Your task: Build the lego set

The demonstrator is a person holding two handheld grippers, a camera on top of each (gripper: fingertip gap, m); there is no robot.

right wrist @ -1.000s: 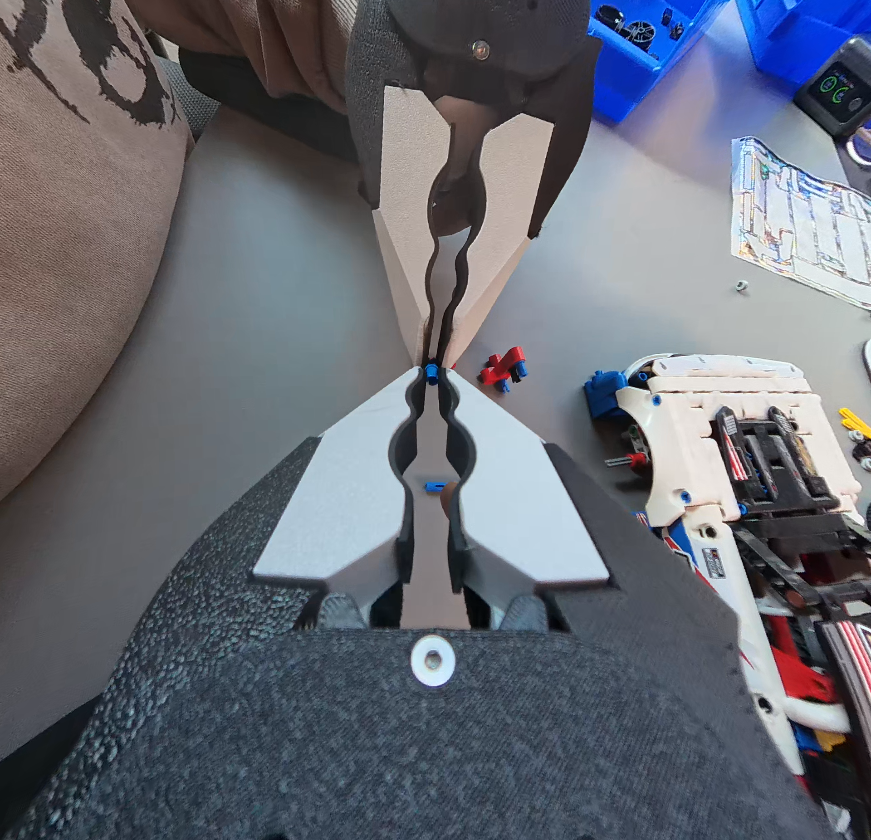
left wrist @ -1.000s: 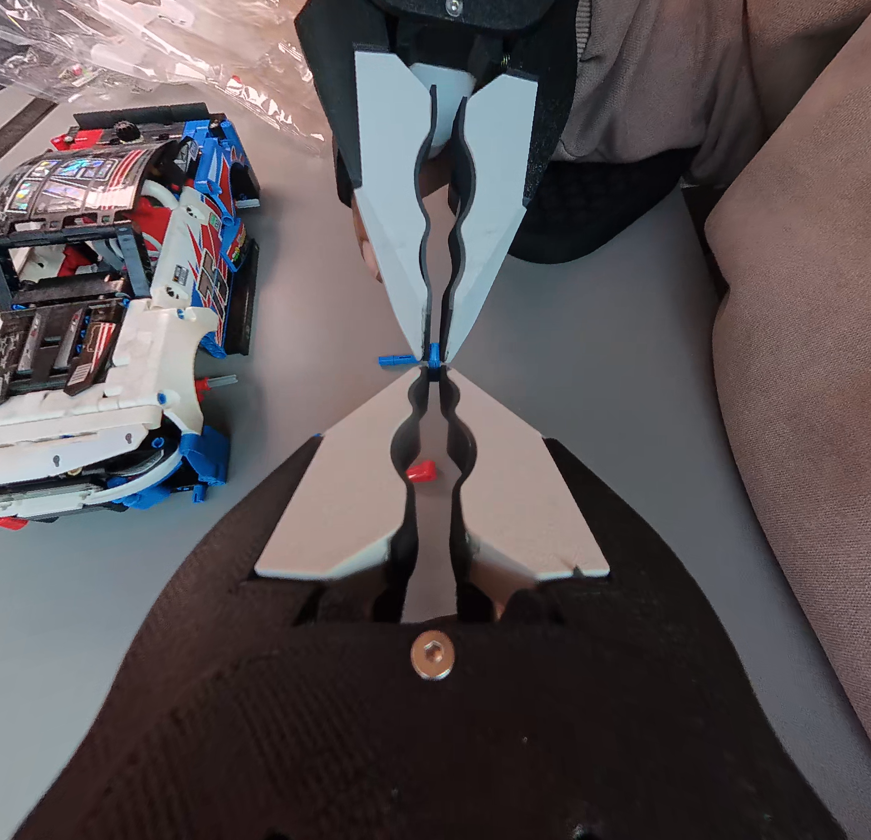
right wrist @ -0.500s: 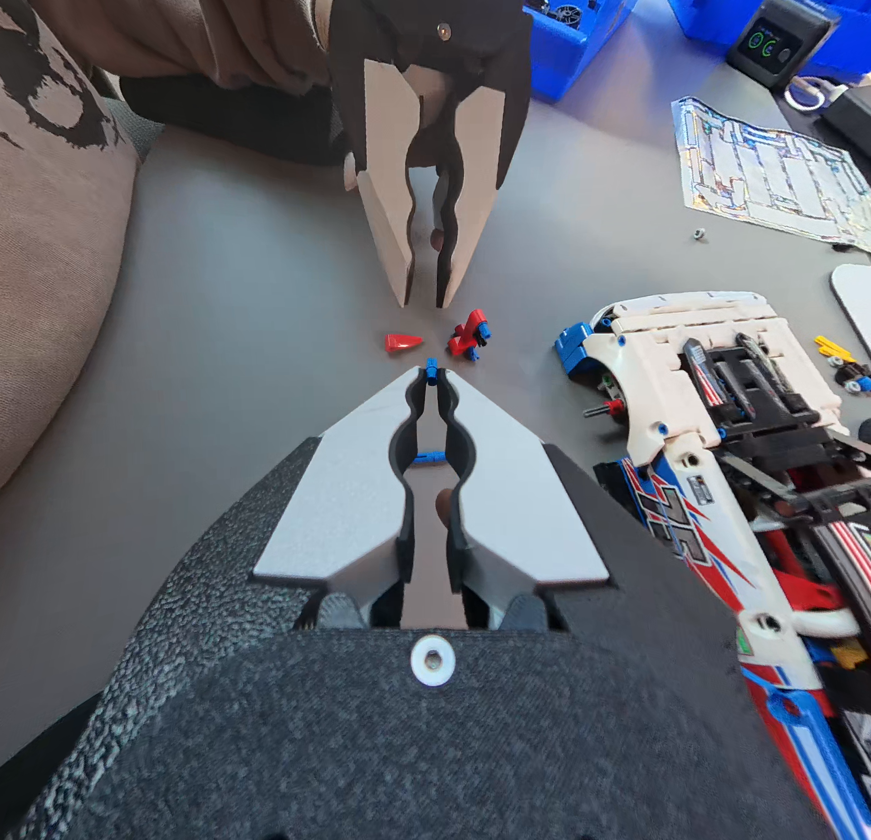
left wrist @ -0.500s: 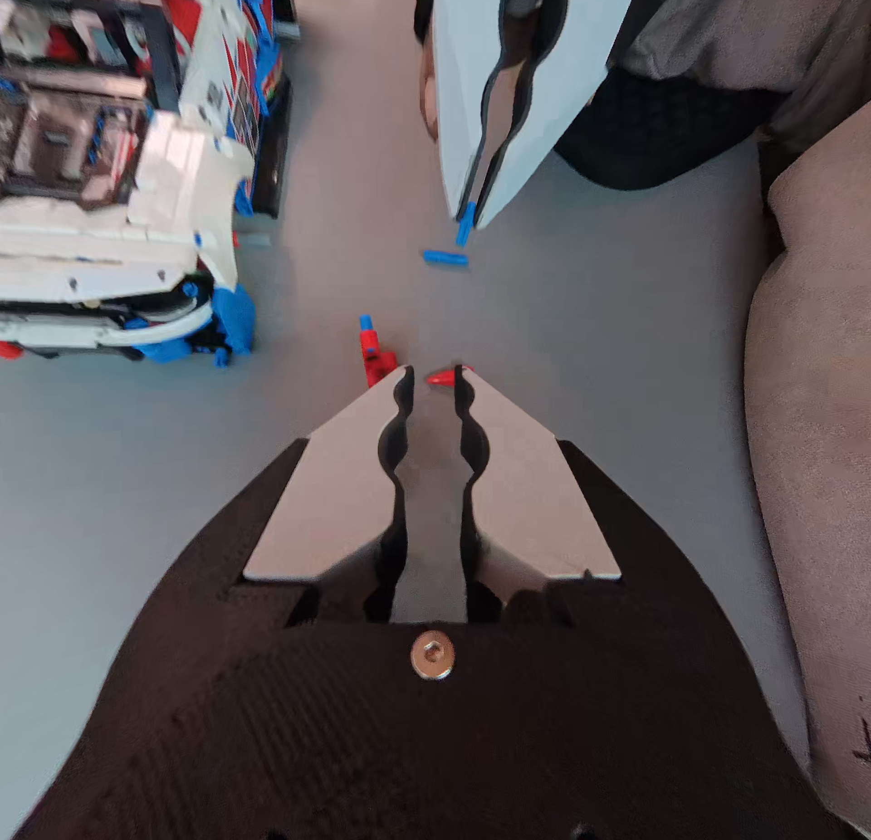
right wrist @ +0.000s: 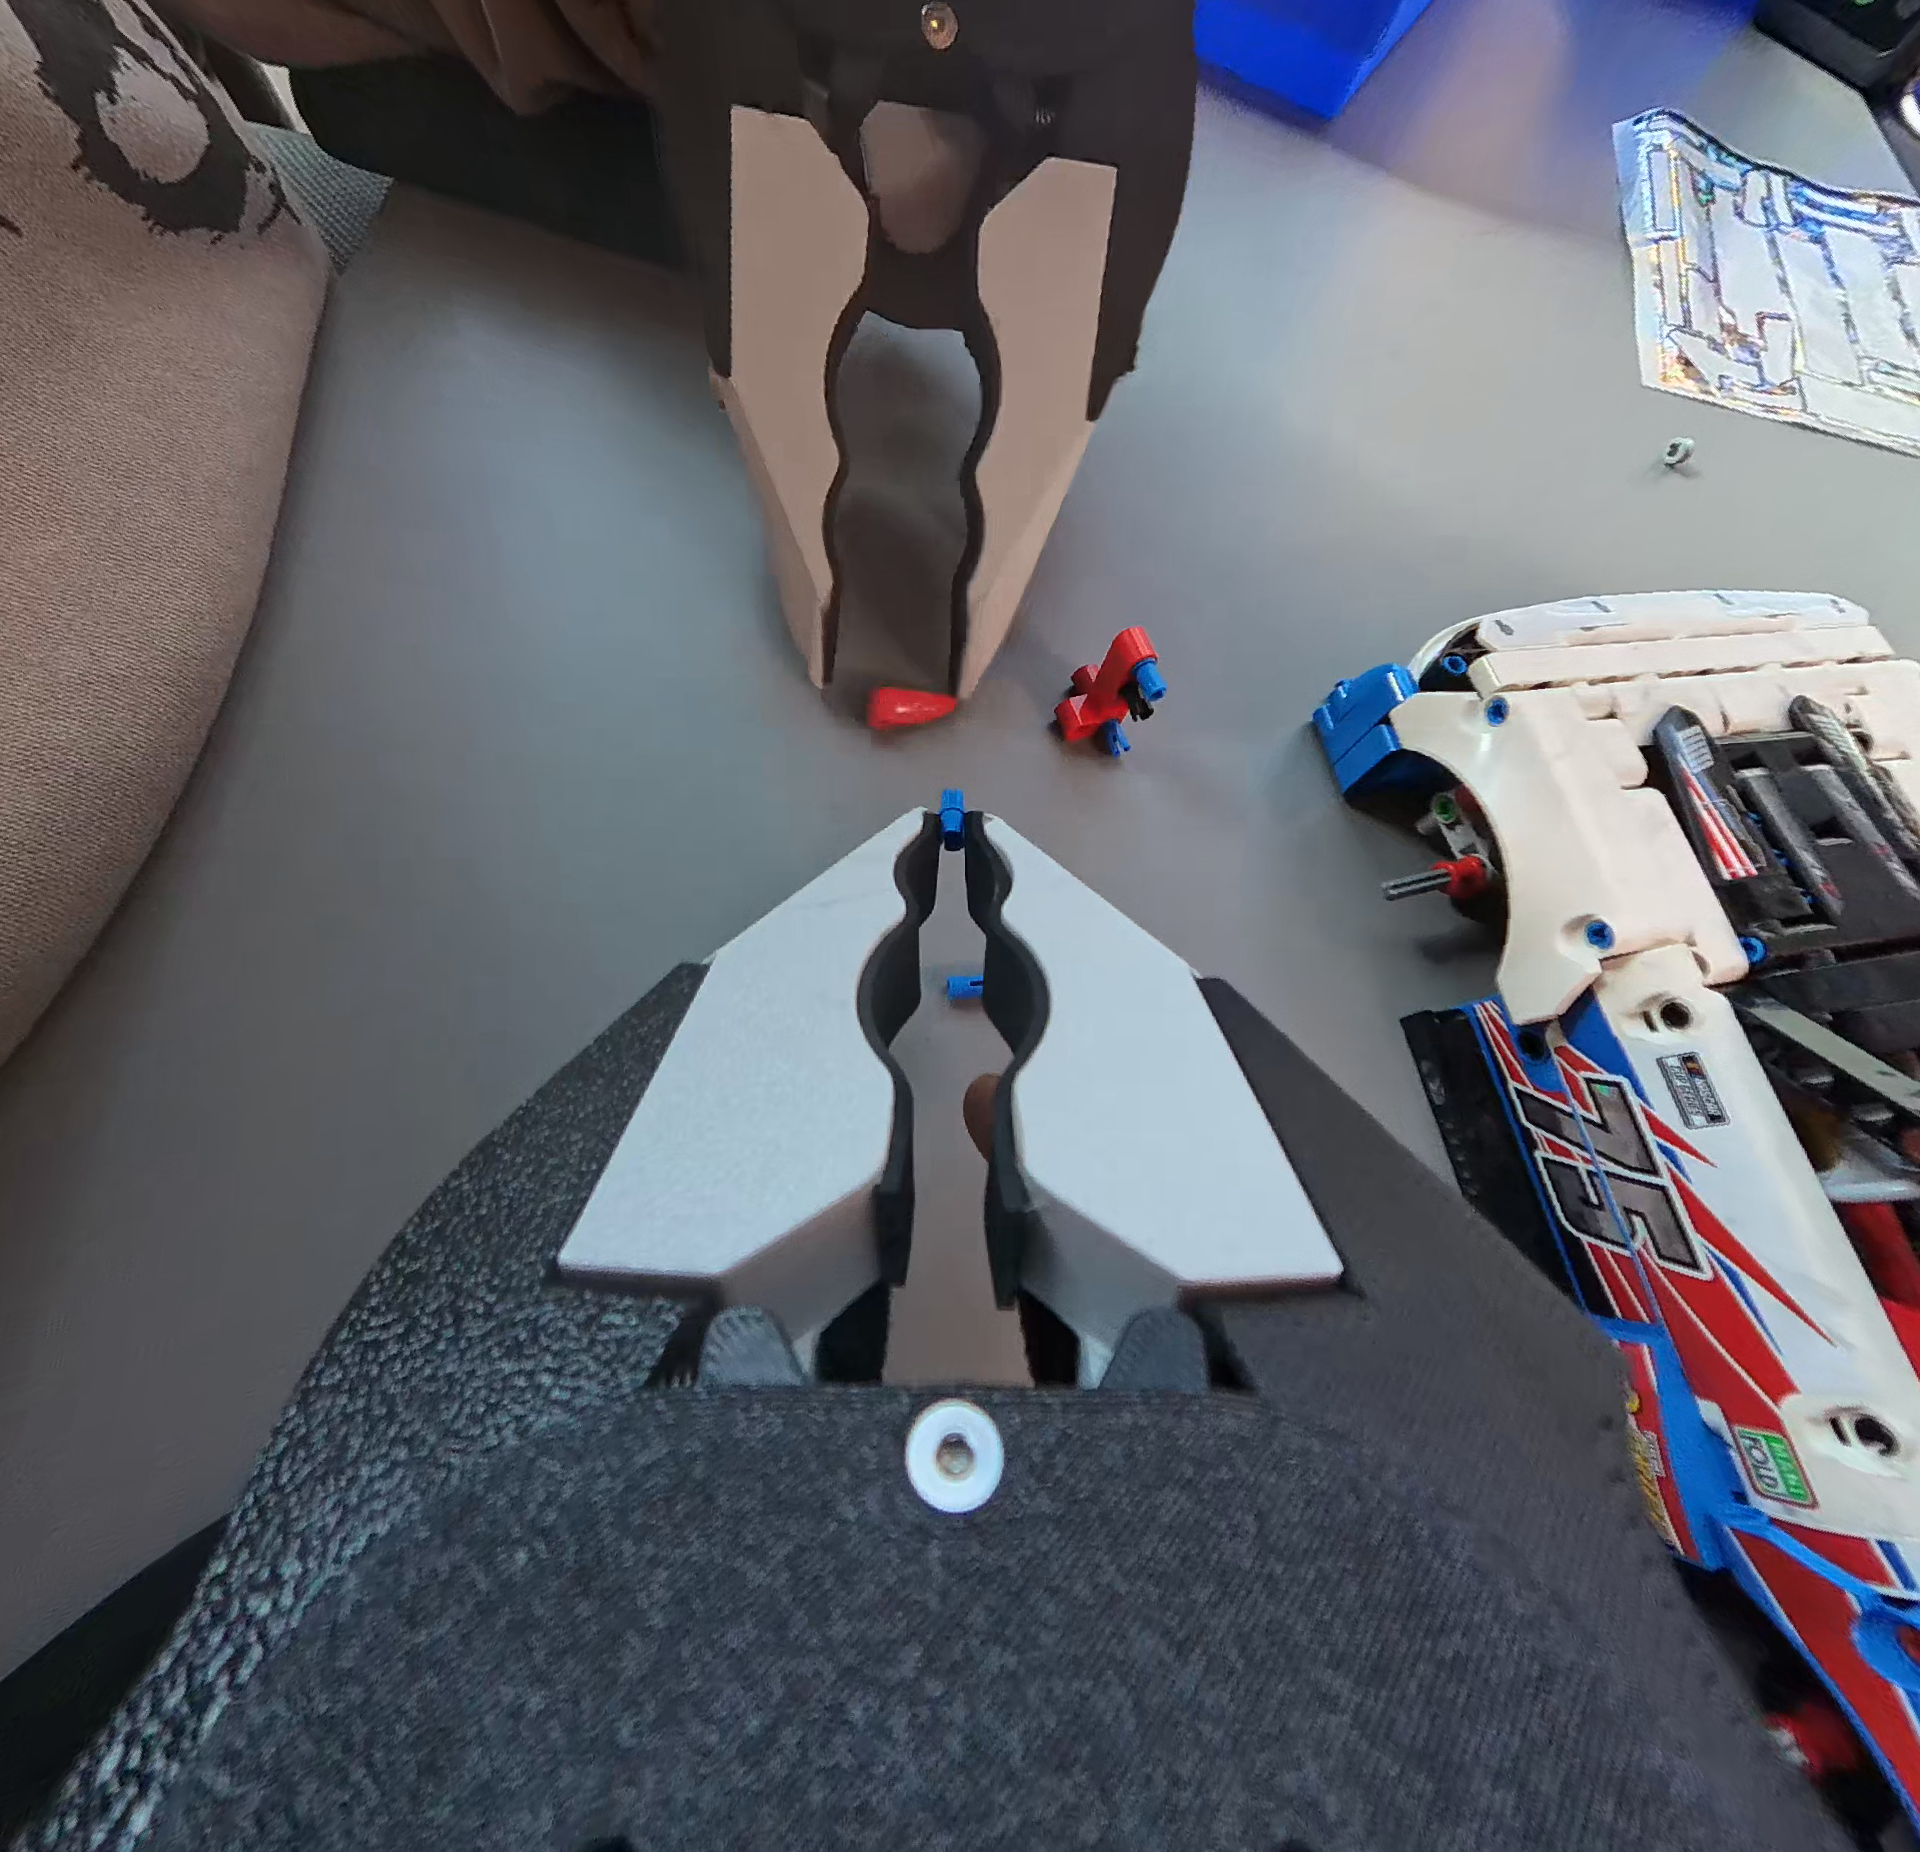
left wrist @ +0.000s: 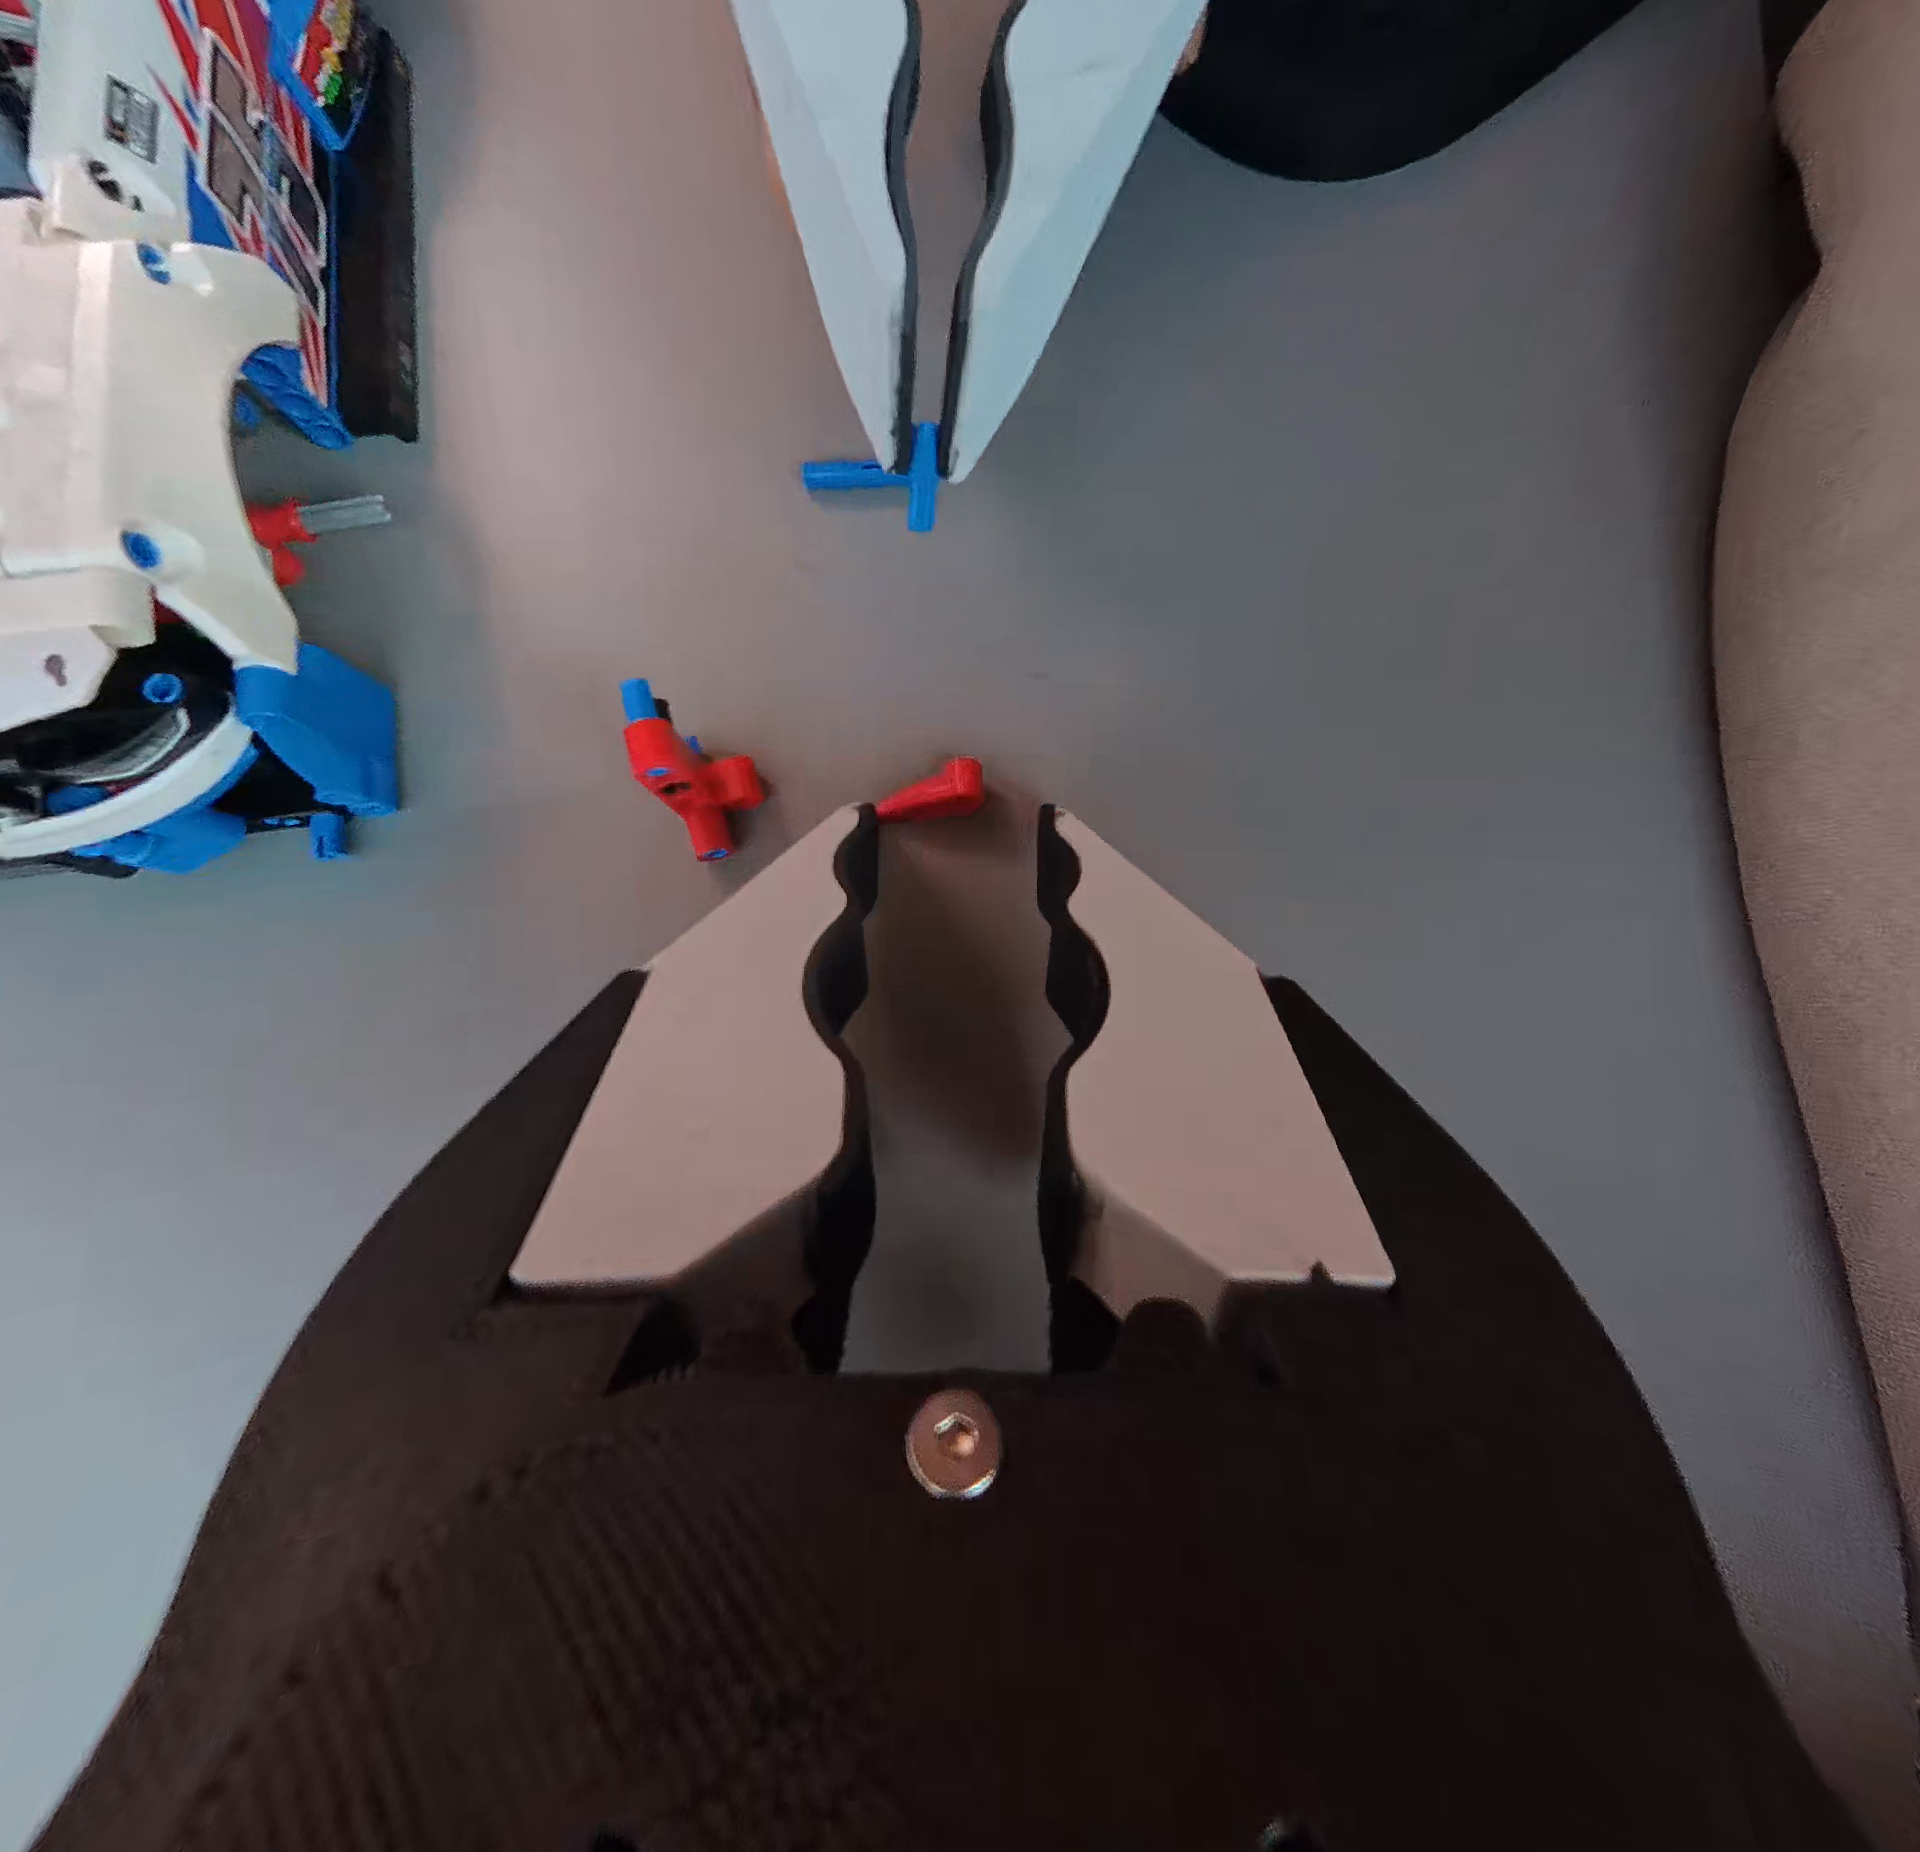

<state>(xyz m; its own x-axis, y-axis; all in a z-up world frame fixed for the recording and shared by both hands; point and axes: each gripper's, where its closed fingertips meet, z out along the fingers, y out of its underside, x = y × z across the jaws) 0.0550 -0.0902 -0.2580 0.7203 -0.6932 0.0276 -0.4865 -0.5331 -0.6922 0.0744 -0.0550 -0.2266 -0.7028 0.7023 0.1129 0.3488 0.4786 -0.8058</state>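
Note:
My left gripper (left wrist: 954,815) is open, low over the grey table, with a small red pointed piece (left wrist: 930,792) lying between its fingertips. It also shows in the right wrist view (right wrist: 891,675), with the red piece (right wrist: 909,706) at its tips. My right gripper (right wrist: 950,817) is shut on a short blue pin (right wrist: 950,815), opposite the left one. In the left wrist view the right gripper (left wrist: 923,446) holds that pin (left wrist: 922,472) just above the table. A second blue pin (left wrist: 842,474) lies beside it. A red connector assembly (left wrist: 686,774) lies left of my left gripper.
The white, blue and red lego car (right wrist: 1610,867) stands on the table (right wrist: 520,659), at the left in the left wrist view (left wrist: 135,555). An instruction sheet (right wrist: 1766,285), blue bins (right wrist: 1320,5) and a small nut (right wrist: 1675,448) lie beyond. A brown cushion (right wrist: 125,452) borders the table. The grippers' ends are close to 6 cm from one another. From the left gripper's tips to the small nut (right wrist: 1675,448) is close to 25 cm.
The grippers were tip to tip at the blue pin. My left gripper has drawn away from it, opened wide and come down around the red pointed piece. The right keeps the pin.

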